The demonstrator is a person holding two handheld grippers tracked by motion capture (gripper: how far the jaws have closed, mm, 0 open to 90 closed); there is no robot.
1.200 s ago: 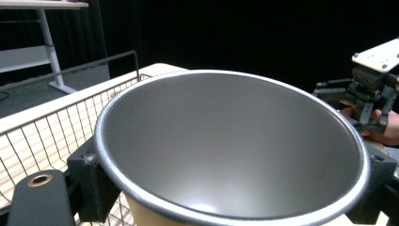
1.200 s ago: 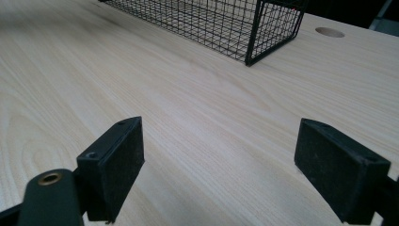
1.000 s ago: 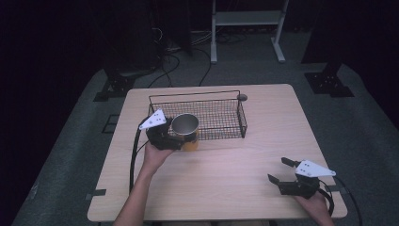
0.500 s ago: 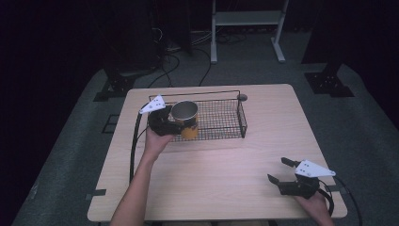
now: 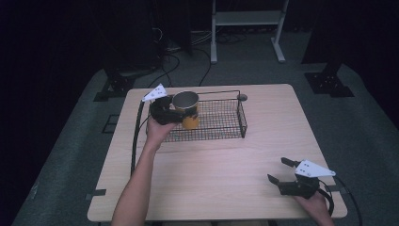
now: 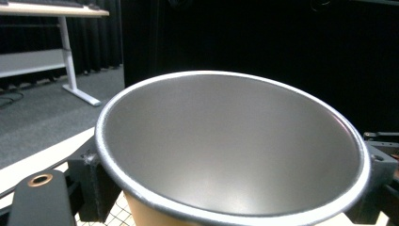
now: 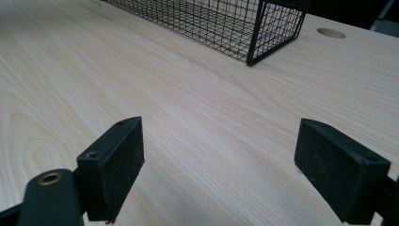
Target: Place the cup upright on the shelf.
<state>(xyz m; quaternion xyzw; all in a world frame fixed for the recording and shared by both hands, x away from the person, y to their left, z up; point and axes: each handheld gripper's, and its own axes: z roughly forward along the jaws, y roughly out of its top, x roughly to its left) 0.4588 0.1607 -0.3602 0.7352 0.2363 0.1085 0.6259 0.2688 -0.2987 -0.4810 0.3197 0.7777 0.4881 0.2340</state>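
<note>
The left hand-held gripper point(image 5: 175, 113) is clamping the yellow cup point(image 5: 187, 109) over the wire basket point(image 5: 221, 123), while the right hand-held gripper point(image 5: 281, 171) is resting released on the counter point(image 5: 226, 165).

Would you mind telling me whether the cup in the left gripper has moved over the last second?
Yes. The cup, held by the left gripper, has moved away from the person, from before the wire basket to over its left end.

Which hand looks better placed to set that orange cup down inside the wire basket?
Left. The left gripper already grips the cup above the basket. The right gripper rests open on the table's near corner, far from both.
</note>
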